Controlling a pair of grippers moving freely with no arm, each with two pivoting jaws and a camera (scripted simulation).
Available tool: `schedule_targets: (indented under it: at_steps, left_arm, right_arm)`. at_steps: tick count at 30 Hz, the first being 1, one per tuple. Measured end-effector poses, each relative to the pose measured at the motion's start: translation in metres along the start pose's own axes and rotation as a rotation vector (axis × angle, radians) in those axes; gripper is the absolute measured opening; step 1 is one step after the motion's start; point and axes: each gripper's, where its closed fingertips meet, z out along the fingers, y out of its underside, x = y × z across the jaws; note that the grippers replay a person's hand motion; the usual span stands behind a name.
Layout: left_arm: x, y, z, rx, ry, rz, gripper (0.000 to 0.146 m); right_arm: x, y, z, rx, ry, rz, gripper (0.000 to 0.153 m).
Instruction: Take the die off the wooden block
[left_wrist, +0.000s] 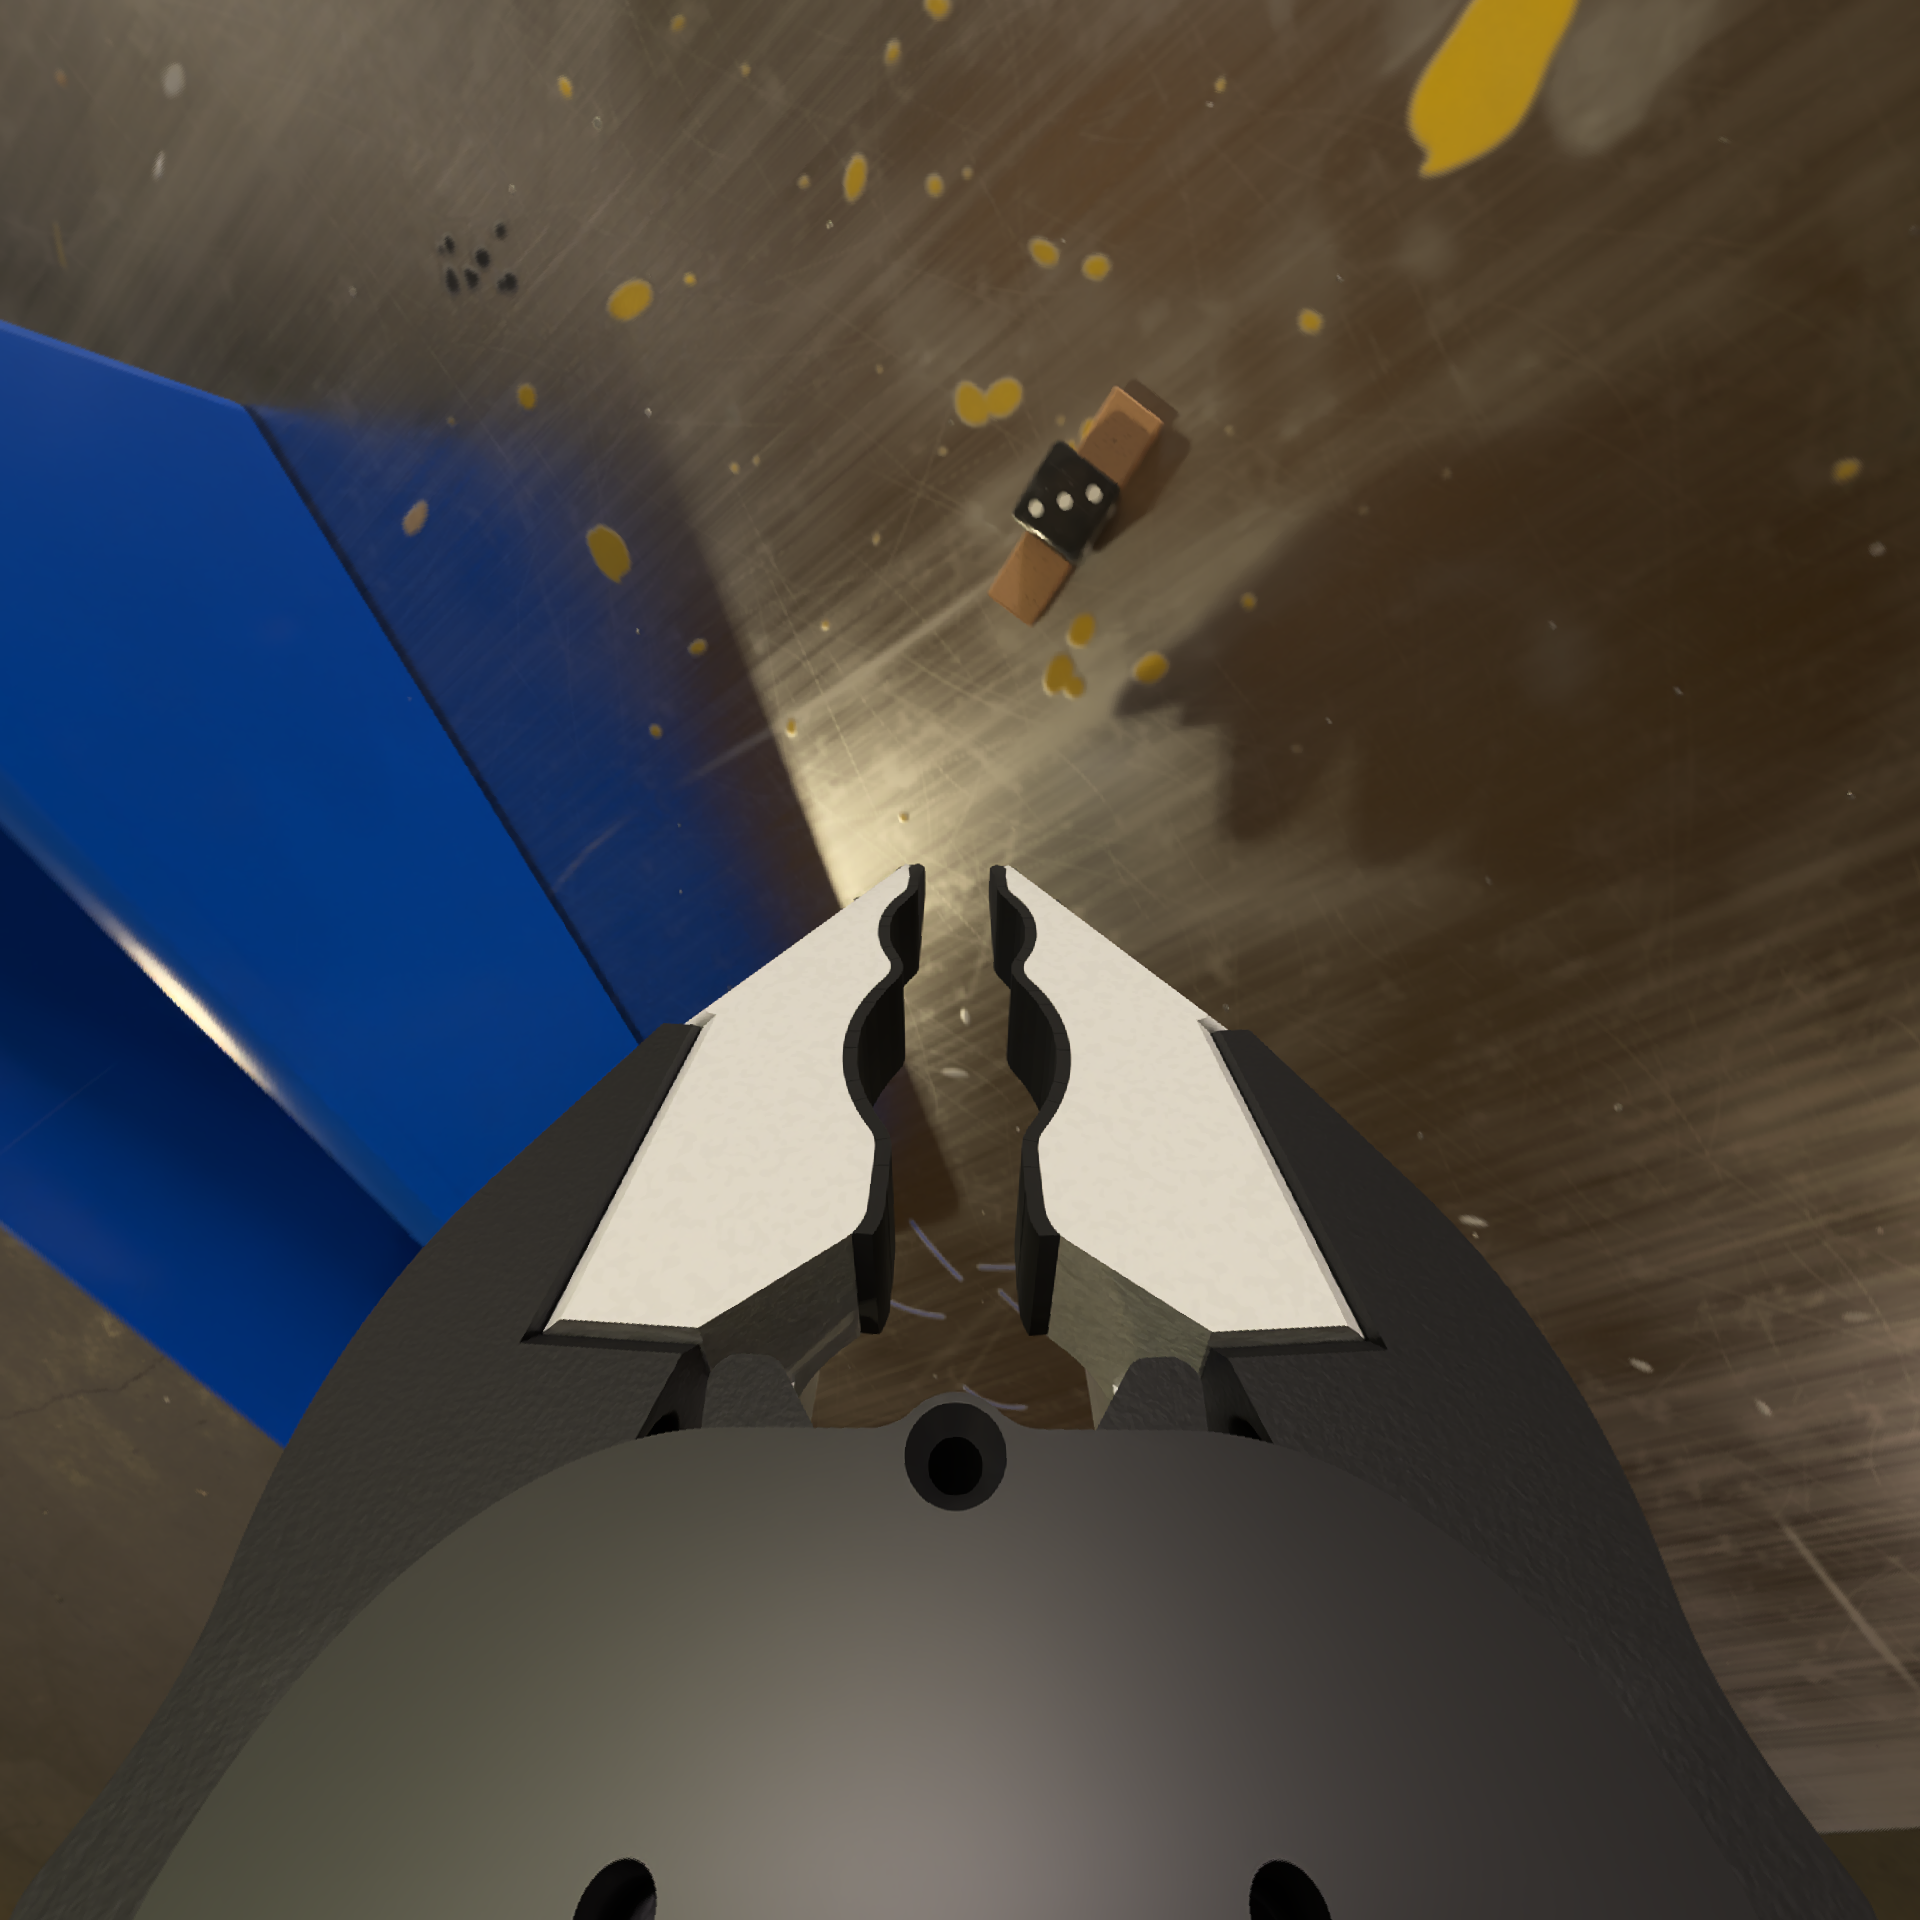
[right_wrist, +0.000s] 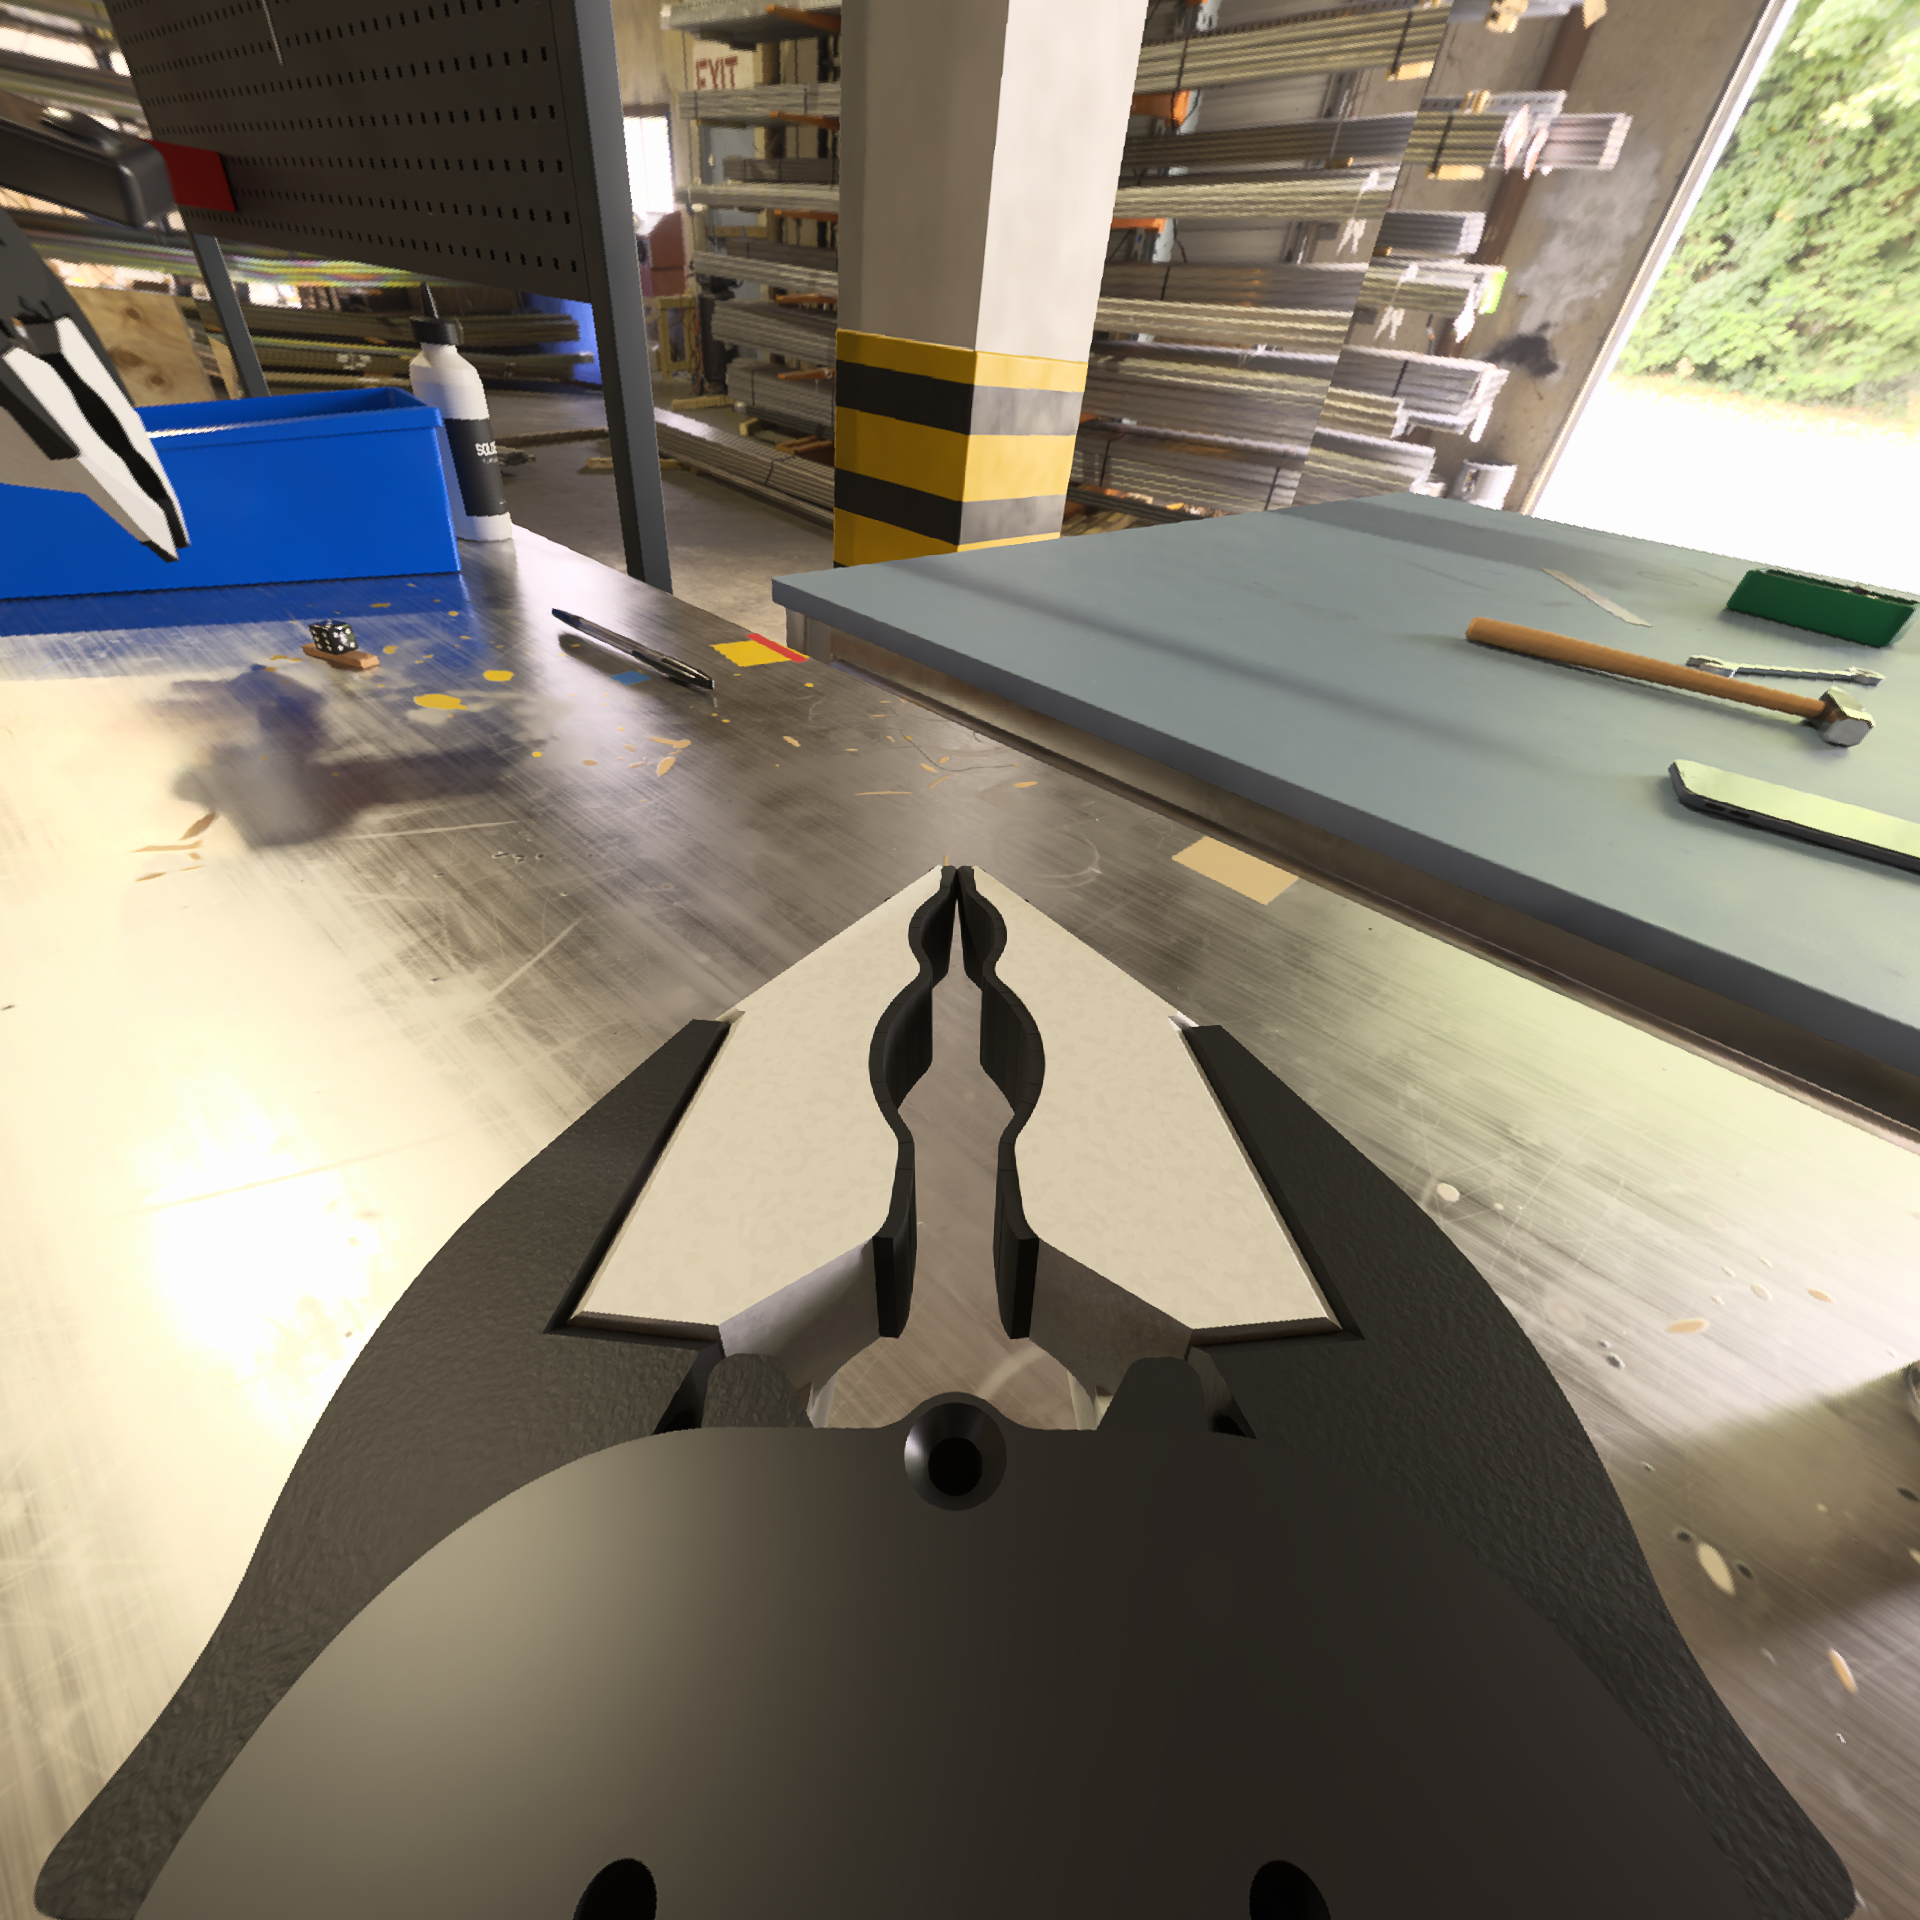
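Observation:
A black die (left_wrist: 1068, 501) with white pips sits on top of a thin wooden block (left_wrist: 1081, 504) that lies flat on the scratched metal table (left_wrist: 1455, 935). My left gripper (left_wrist: 956, 883) hangs above the table, short of the die, with its jaws a little apart and nothing between them. In the right wrist view the die (right_wrist: 332, 635) and the block (right_wrist: 341, 657) are far off at the upper left, with the left gripper (right_wrist: 166, 545) above them. My right gripper (right_wrist: 956, 878) is shut and empty, low over the table and far from the die.
A blue bin (left_wrist: 260, 779) stands left of the die, also in the right wrist view (right_wrist: 291, 488). A white bottle (right_wrist: 462, 436) stands beside it. A black pen (right_wrist: 634, 649) lies right of the block. A grey bench (right_wrist: 1351, 675) holds a hammer (right_wrist: 1673, 675).

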Motion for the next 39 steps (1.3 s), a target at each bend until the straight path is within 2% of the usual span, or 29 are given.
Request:
schedule_targets:
  at_steps: [3, 8, 12, 23, 26, 30, 32, 35, 39]
  left_arm:
    - [-0.004, -0.013, 0.013, 0.0, 0.028, 0.009, 0.018]
    - [0.007, -0.032, 0.033, 0.01, 0.145, 0.126, 0.027]
    - [0.019, -0.043, 0.039, 0.026, 0.183, 0.302, 0.027]
    - [0.019, -0.053, 0.05, -0.105, 0.216, 0.55, 0.022]
    - [0.02, -0.051, 0.05, -0.111, 0.229, 0.558, 0.016]
    - [0.02, -0.045, 0.048, -0.141, 0.223, 0.446, 0.016]
    - [0.022, -0.042, 0.036, -0.133, 0.179, 0.467, 0.016]
    - [0.056, -0.062, -0.015, 0.019, 0.215, 0.449, 0.016]
    - [0.157, -0.111, -0.077, 0.193, 0.262, 0.562, 0.016]
  right_arm:
    - [0.0, 0.003, 0.001, -0.003, -0.007, -0.001, 0.0]
    - [-0.001, 0.008, 0.003, -0.017, -0.014, 0.0, 0.0]
    - [-0.001, 0.011, 0.004, -0.027, -0.019, -0.002, 0.0]
    - [-0.004, 0.021, 0.008, -0.067, -0.04, -0.015, 0.0]
    - [-0.004, 0.023, 0.008, -0.076, -0.045, -0.013, 0.0]
    - [-0.004, 0.022, 0.008, -0.075, -0.046, -0.011, 0.0]
    - [-0.004, 0.021, 0.007, -0.068, -0.045, -0.009, 0.0]
    - [-0.006, 0.017, 0.006, -0.051, -0.054, -0.006, 0.0]
    - [-0.008, 0.013, 0.005, -0.035, -0.065, 0.002, 0.0]
